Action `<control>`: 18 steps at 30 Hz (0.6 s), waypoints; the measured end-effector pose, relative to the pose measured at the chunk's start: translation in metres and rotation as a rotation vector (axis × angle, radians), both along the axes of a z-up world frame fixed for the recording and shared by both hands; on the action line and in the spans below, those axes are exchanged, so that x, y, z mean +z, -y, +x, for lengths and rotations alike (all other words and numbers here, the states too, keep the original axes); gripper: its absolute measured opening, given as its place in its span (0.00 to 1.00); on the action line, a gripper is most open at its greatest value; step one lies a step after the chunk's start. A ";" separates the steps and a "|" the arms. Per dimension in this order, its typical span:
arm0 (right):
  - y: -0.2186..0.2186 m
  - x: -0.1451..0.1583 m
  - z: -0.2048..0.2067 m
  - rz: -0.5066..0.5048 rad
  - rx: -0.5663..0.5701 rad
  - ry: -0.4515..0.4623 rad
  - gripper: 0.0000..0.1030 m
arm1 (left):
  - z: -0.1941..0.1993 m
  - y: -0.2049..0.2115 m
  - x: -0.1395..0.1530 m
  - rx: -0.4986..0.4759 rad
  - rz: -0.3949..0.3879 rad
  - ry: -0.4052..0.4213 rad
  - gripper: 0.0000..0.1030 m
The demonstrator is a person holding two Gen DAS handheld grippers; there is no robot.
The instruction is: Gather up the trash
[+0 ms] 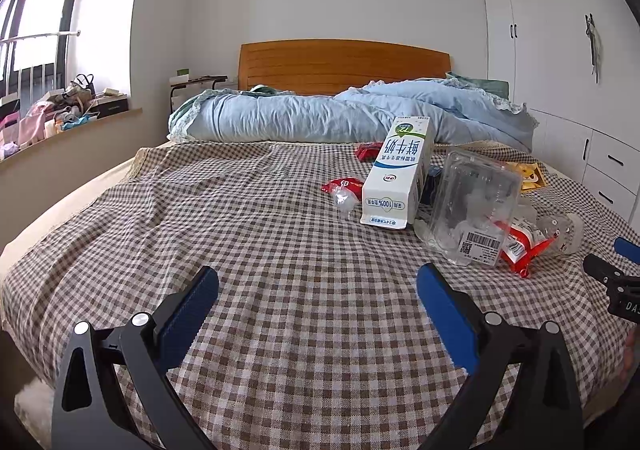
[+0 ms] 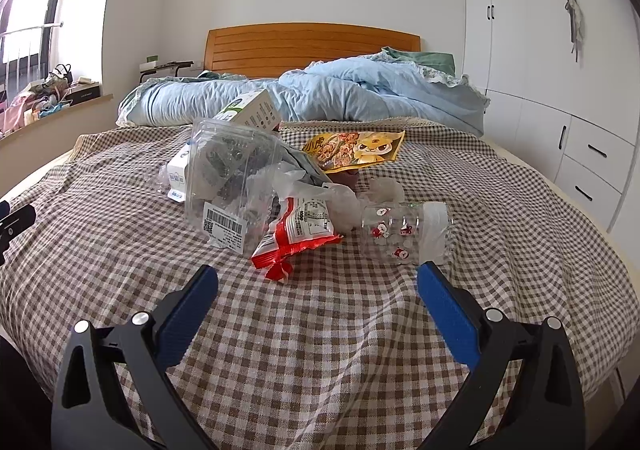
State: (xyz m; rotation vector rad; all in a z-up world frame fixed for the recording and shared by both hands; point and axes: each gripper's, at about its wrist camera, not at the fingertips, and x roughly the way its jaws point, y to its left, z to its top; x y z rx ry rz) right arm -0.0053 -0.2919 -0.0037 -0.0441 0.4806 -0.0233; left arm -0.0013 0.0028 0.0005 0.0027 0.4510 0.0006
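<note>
Left gripper point(image 1: 318, 286) held low and level, blue fingers point(image 1: 192, 306) spread wide, nothing between. Right gripper point(image 2: 318, 286) likewise: fingers point(image 2: 444, 302) apart, empty.

Milk carton point(image 2: 250, 109) half hidden behind clear clamshell box point(image 2: 232, 165); windowsill clutter point(image 1: 60, 105) indistinct.

On the checked bed point(image 2: 360, 330) lie a milk carton point(image 1: 396, 173), clear clamshell point(image 2: 228, 169), red wrapper point(image 2: 296, 234), yellow packet point(image 2: 356, 147), plastic cup point(image 2: 404, 234) and blue duvet point(image 2: 340, 97).

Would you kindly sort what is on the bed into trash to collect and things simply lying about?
Trash: milk carton, clear plastic box, red snack wrapper, yellow snack bag, clear bottle.
Lying about: blue quilt, checked bedspread, windowsill clutter.
</note>
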 end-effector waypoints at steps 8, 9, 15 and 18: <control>0.001 -0.001 0.001 0.009 0.003 -0.007 0.93 | 0.003 0.003 -0.002 0.001 0.008 -0.011 0.93; 0.002 -0.001 0.001 0.009 0.002 -0.008 0.93 | 0.002 0.004 -0.003 0.000 0.010 -0.011 0.93; 0.002 -0.001 0.001 0.010 0.000 -0.007 0.93 | 0.002 0.004 -0.003 0.002 0.014 -0.009 0.93; 0.002 -0.001 0.001 0.007 0.001 -0.008 0.93 | 0.002 0.003 -0.003 0.006 0.005 -0.013 0.93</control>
